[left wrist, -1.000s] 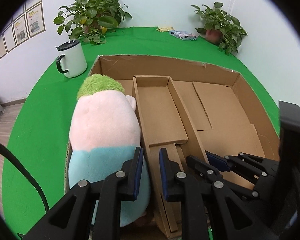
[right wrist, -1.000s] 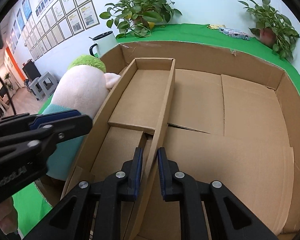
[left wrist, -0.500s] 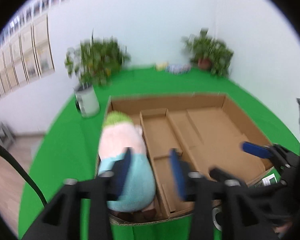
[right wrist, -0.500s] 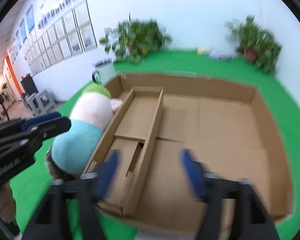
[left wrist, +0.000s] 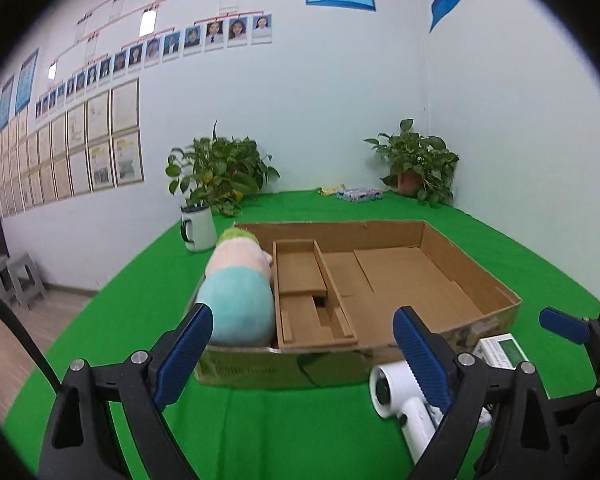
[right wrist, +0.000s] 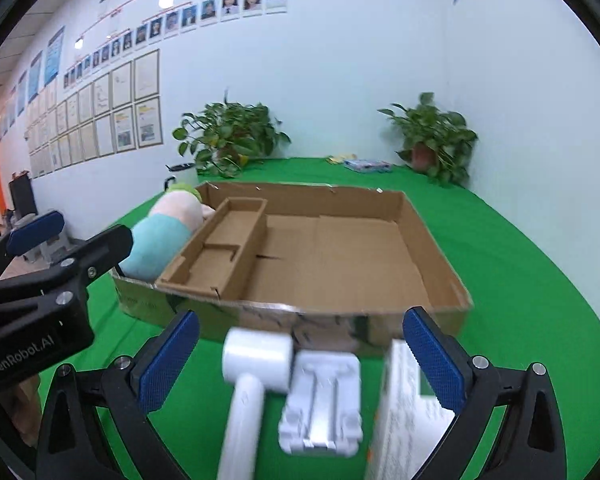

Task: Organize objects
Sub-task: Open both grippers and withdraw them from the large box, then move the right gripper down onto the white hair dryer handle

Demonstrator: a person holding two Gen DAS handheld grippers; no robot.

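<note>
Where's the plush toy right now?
In both wrist views the plush toy lies in the cardboard box's leftmost compartment, against the left wall, with the white mug just beyond.

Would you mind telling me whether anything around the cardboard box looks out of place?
The plush toy sits wedged between the cardboard box wall and the inner divider tray, bulging above the rim, pushing the wall outward.
</note>
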